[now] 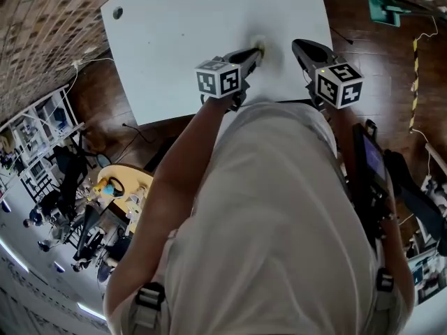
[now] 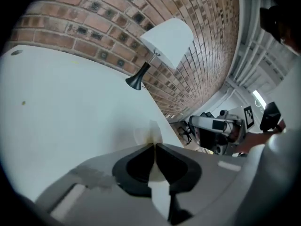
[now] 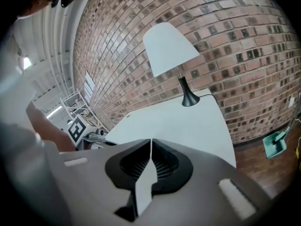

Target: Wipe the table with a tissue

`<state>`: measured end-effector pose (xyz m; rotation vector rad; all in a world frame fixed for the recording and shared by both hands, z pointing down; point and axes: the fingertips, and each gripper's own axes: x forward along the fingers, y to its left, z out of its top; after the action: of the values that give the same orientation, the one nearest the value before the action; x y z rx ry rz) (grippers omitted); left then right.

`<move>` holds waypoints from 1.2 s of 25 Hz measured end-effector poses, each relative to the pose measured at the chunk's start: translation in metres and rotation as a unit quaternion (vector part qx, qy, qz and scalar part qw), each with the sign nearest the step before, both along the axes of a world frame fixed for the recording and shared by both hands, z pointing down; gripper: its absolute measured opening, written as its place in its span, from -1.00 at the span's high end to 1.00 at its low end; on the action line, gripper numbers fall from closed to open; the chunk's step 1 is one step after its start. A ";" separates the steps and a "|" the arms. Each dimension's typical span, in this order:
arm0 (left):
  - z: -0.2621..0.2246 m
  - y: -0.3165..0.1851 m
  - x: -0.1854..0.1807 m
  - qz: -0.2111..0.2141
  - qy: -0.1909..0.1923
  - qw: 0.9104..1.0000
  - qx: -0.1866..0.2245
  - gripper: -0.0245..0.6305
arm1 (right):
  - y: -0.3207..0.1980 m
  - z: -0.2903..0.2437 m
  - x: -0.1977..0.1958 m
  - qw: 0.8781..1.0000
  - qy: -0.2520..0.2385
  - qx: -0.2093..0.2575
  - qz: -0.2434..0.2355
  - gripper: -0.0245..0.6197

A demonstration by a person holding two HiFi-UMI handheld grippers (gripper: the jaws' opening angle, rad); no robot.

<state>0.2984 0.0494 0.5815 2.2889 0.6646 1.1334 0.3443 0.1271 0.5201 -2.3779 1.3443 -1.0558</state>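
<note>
head view: the left gripper (image 1: 257,49) and the right gripper (image 1: 297,45) reach side by side over the near edge of the white table (image 1: 195,40), with the person's torso and arms filling the lower frame and covering both handles. the tissue (image 1: 260,45) appears here only as a small, pale, blurred patch at the left gripper's tip, on the table surface; its outline cannot be resolved. a round hole (image 1: 117,12) sits near the table's far left corner. left gripper view: the left gripper (image 2: 154,146) has its jaws pressed together on the tissue (image 2: 149,133), whose thin pale fold projects just past the jaw tips and lies against the table (image 2: 70,107); the clamped part is covered by the jaws. this view also shows a lamp (image 2: 167,41) with a white shade at the table's far edge against the brick wall (image 2: 94,13), which the head view does not include, and the right gripper (image 2: 216,124) to the side, partly blurred. right gripper view: the right gripper (image 3: 150,140) has its jaws closed together with nothing between them, held above the table (image 3: 183,121) near its edge. the lamp (image 3: 169,46) and brick wall (image 3: 225,22) are visible again, and the left gripper's marker cube (image 3: 77,128) shows at the left, while the tissue is out of this view.
</note>
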 end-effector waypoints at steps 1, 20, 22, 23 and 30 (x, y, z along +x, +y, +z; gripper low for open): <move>-0.003 -0.005 -0.003 -0.014 0.004 1.000 -0.002 0.85 | -0.004 0.000 0.000 1.000 0.000 0.003 -0.008 0.88; -0.006 -0.127 -0.084 -0.224 0.011 0.973 0.054 0.85 | -0.078 0.005 -0.045 0.990 -0.002 0.013 -0.139 0.88; -0.013 -0.152 -0.083 -0.227 0.024 0.972 0.063 0.85 | -0.099 0.005 -0.050 0.990 0.002 0.014 -0.137 0.88; -0.018 -0.163 -0.081 -0.224 0.031 0.971 0.071 0.85 | -0.110 0.004 -0.051 0.990 0.004 0.018 -0.137 0.88; -0.005 -0.175 -0.076 -0.202 0.036 0.978 0.045 0.85 | -0.127 -0.005 -0.057 0.991 0.017 -0.008 -0.131 0.88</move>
<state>0.2220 -0.1257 0.5767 2.4032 0.1586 0.9039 0.2874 0.0001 0.5151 -2.2840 1.7023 -1.0989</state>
